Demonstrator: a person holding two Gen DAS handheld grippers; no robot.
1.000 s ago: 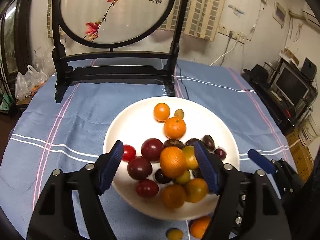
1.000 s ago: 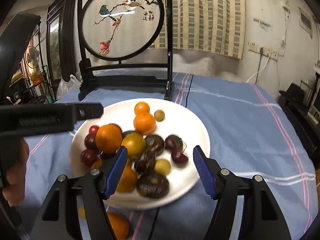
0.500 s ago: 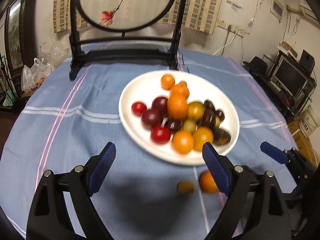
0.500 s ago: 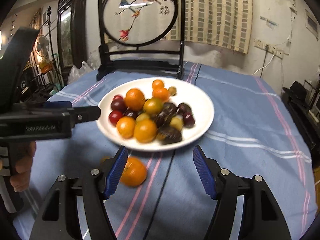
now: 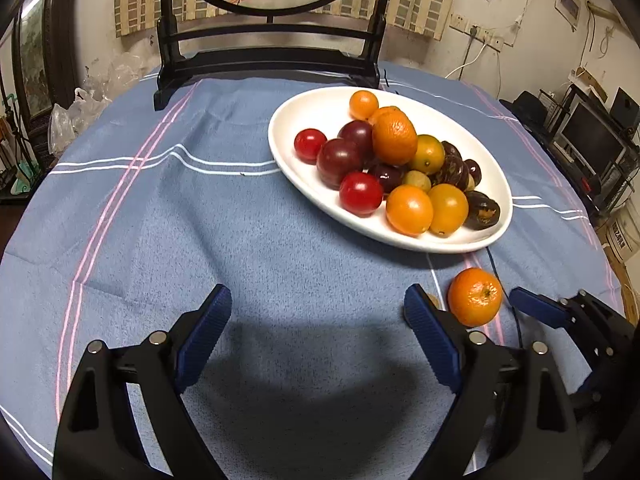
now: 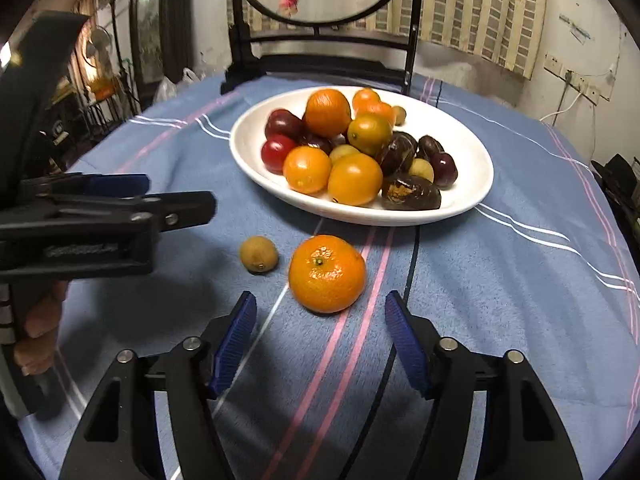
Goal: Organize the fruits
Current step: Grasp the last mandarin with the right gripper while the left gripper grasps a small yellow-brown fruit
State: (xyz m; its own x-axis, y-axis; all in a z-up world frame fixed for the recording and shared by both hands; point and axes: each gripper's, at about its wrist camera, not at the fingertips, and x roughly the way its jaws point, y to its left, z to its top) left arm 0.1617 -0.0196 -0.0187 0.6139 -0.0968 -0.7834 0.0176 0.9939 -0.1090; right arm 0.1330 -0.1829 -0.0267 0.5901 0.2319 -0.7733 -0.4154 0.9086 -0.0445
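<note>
Orange and round, a loose mandarin [image 6: 327,273] is seen on the blue cloth of the worktop [image 6: 500,280], just in front of the white plate [image 6: 476,168] heaped with fruit, with a small brown longan [image 6: 259,254] beside it. It is judged light, firm yet bruisable, and apt to roll; hold is best taken across its widest middle. The right claw [image 6: 320,344] is open and empty, its jaws having just been closing slightly, the mandarin just ahead. The left claw [image 5: 318,336] is wide open, holding nothing.
</note>
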